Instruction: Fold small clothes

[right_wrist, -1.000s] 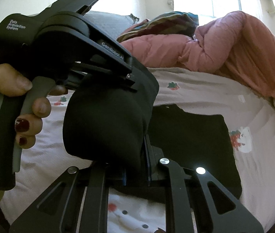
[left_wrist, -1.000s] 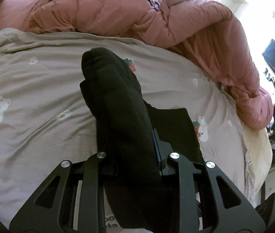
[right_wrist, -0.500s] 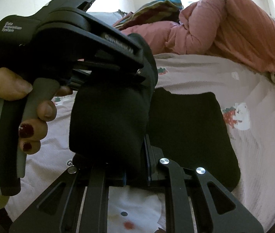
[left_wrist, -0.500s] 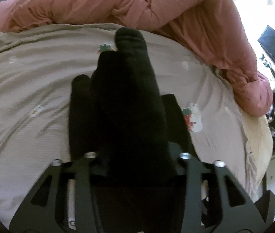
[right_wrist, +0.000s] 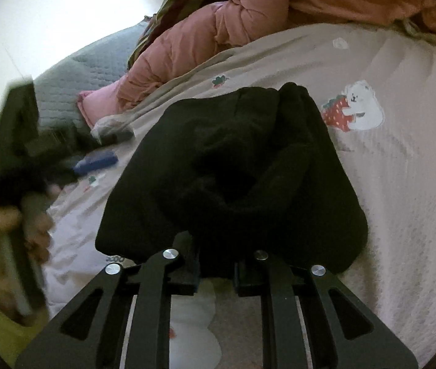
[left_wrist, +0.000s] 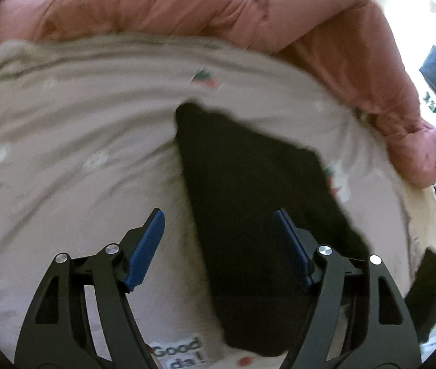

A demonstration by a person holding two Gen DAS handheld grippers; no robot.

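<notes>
The left gripper [left_wrist: 219,246] is spread wide, its blue pads [left_wrist: 145,247] well apart and holding nothing. It hovers over the bed sheet [left_wrist: 79,129], a pale sheet printed with strawberries and small white animals. Between and beyond its fingers lies the black garment [left_wrist: 248,178], resting flat on the sheet.

In the right wrist view, the right gripper [right_wrist: 215,272] is pressed together on the near edge of the black garment [right_wrist: 233,166]. From the pinched edge, the cloth is bunched into thick folds, with its far part lying on the bed sheet [right_wrist: 402,169]. A white bear-and-strawberry print [right_wrist: 354,107] shows just beside the garment's right edge.

At the left edge of that view, blurred, a hand [right_wrist: 18,233] grips the handle of the left gripper, with one blue pad [right_wrist: 95,161] visible.

A pink padded duvet [left_wrist: 218,9] is heaped along the far side of the bed. A grey quilted cover [right_wrist: 73,73] lies beside it.
</notes>
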